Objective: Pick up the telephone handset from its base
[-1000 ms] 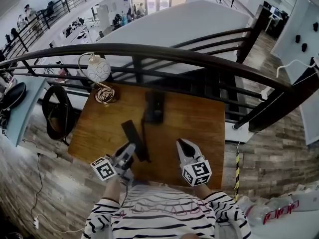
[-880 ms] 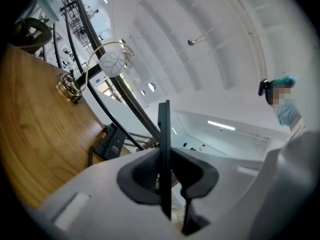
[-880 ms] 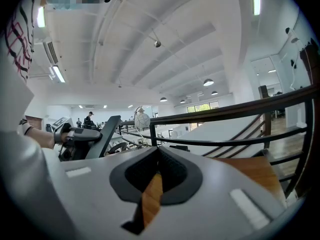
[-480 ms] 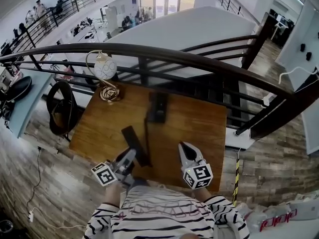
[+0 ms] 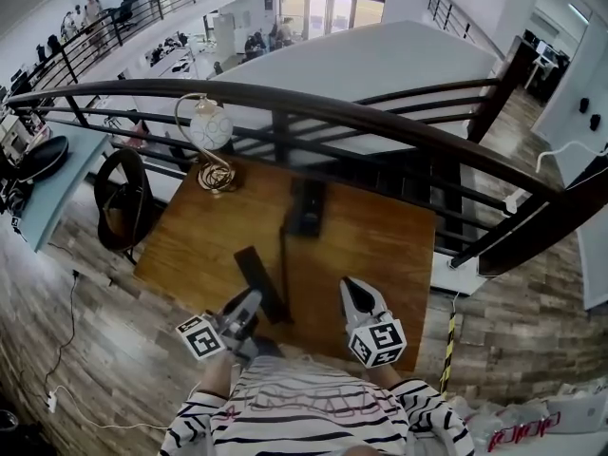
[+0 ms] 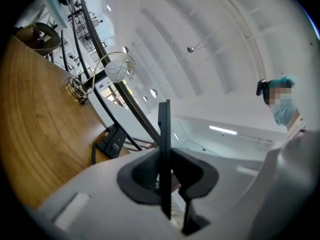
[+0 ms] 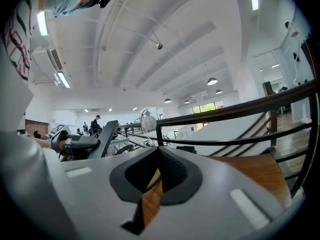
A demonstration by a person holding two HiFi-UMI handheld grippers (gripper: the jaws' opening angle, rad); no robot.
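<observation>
The black telephone handset (image 5: 260, 282) hangs over the wooden table (image 5: 380, 245), held at its near end by my left gripper (image 5: 249, 304). A dark cord (image 5: 283, 255) runs from it back to the black base (image 5: 306, 207) at the table's far middle. In the left gripper view the handset (image 6: 164, 134) shows edge-on as a thin dark slab pinched between the pads of my left gripper (image 6: 165, 174), with the base (image 6: 113, 140) beyond. My right gripper (image 5: 353, 291) hovers over the table's near right part, shut and empty (image 7: 159, 170), apart from the handset (image 7: 107, 137).
A globe-shaded desk lamp (image 5: 211, 136) on a coiled brass foot stands at the table's far left corner. A dark curved railing (image 5: 380, 122) runs behind the table, with a drop to a lower floor beyond. A black round chair (image 5: 119, 198) sits left of the table.
My left gripper has drawn the handset a little further from the base, toward the person. The right gripper stays shut and has drifted slightly.
</observation>
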